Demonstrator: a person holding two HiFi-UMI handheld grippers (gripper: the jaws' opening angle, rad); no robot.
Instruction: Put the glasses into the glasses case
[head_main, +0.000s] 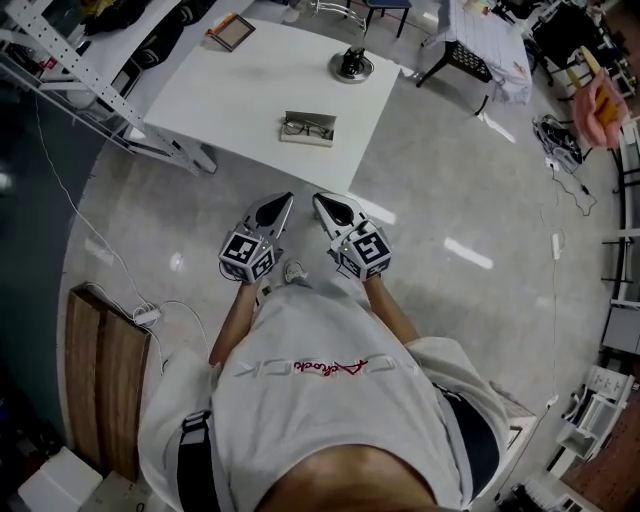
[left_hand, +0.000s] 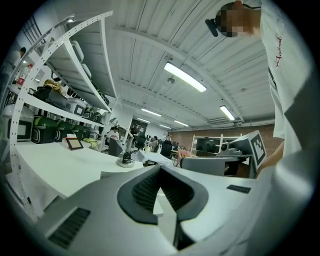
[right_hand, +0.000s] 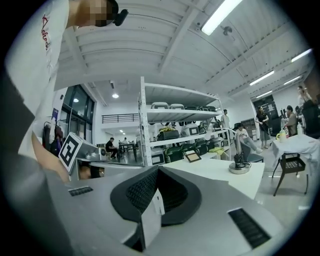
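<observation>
Dark-framed glasses (head_main: 307, 127) lie on a grey rectangular glasses case (head_main: 306, 138) near the front edge of the white table (head_main: 230, 90); whether they sit inside it is too small to tell. Both grippers hang in front of the person's chest, over the floor and short of the table. My left gripper (head_main: 284, 200) is shut with nothing in it, and so is my right gripper (head_main: 322, 200). In the left gripper view the jaw tips (left_hand: 159, 167) meet above the table. In the right gripper view the tips (right_hand: 157, 169) also meet, empty.
A small picture frame (head_main: 231, 31) and a round black-and-silver stand (head_main: 351, 65) are at the table's far side. White shelving (head_main: 70, 60) runs along the left. A wooden bench (head_main: 103, 385) and a cable lie on the floor at the left; a black chair (head_main: 470, 60) is beyond the table.
</observation>
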